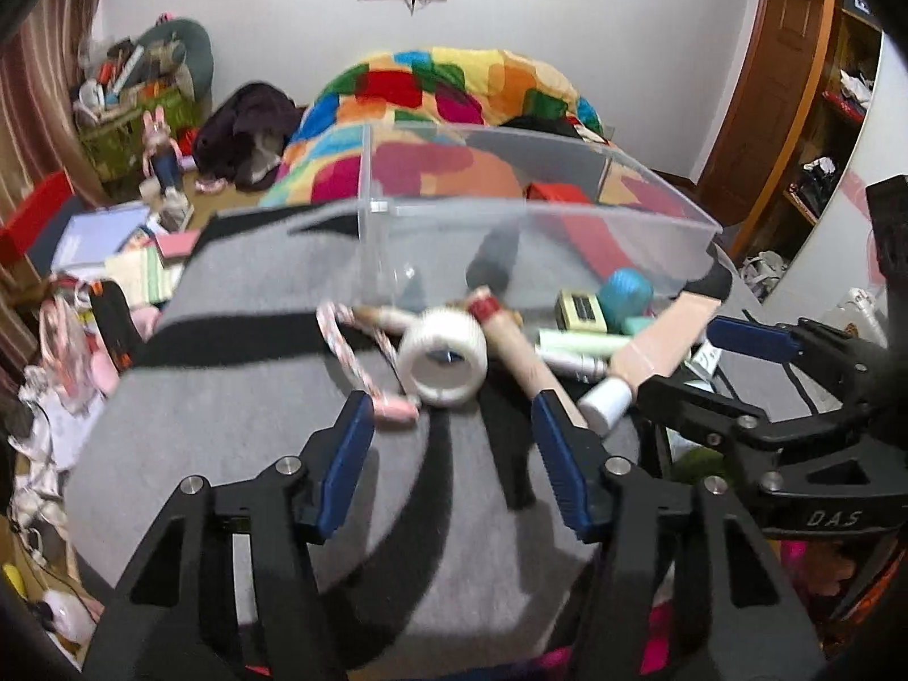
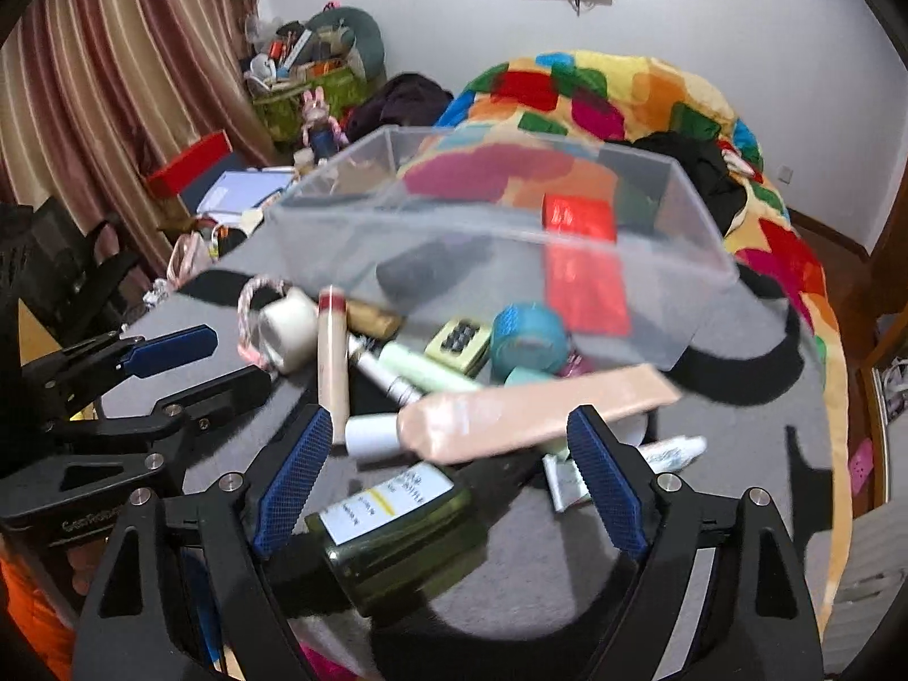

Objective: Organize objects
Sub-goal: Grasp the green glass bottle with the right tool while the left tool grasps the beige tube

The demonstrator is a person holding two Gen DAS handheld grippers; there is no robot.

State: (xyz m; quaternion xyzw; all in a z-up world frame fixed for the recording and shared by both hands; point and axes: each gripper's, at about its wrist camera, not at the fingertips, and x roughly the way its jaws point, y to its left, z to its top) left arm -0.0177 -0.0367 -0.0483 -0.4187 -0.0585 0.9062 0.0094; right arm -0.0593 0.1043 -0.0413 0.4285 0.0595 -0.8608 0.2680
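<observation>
The task looks barely begun. The clear plastic bin (image 2: 499, 238) at twelve o'clock holds only a red packet (image 2: 579, 218) and something dark. Still loose on the grey cloth: white tape roll (image 1: 445, 360), teal tape roll (image 2: 530, 340), beige tube (image 2: 528, 414), green bottle (image 2: 397, 533), small keypad gadget (image 2: 459, 340).

The left gripper (image 1: 454, 454) gapes wide, empty, the white roll just ahead. The right gripper (image 2: 448, 476) is equally spread and empty, straddling the bottle and tube.

The cloth's edge drops close at three o'clock; the pile is crowded.
</observation>
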